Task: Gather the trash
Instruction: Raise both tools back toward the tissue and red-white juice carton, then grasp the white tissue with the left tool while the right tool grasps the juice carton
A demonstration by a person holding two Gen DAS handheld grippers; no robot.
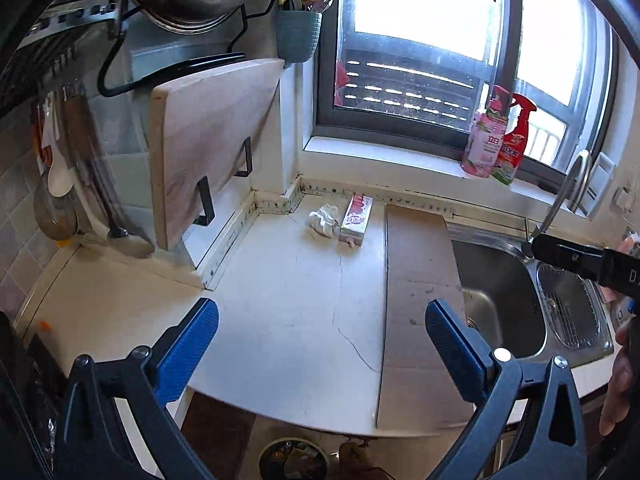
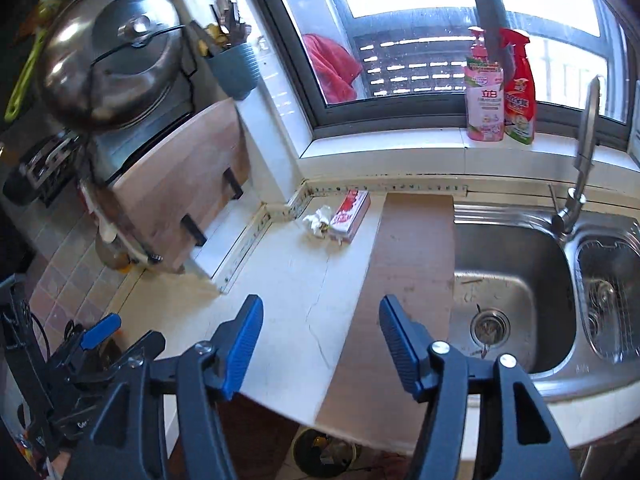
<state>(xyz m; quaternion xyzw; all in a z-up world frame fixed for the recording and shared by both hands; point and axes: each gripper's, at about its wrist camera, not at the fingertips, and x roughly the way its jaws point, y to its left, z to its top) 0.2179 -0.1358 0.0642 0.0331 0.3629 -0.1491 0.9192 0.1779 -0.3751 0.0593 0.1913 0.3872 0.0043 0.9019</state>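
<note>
white stone countertop [image 1: 280, 300], cracked, with a steel sink [image 2: 512, 280] at its right. at the back by the window: a pink-and-white flat carton [image 1: 356, 219], with a crumpled white tissue wad [image 1: 323, 220] just left of it. my left gripper [image 1: 320, 344] and right gripper [image 2: 320, 344] both gape wide, empty, above the near edge.

Bin [image 1: 293, 460] below counter [image 1: 280, 320] cut off by bottom edge, contents blurred; print on bottles [image 2: 485, 100] unreadable.
</note>
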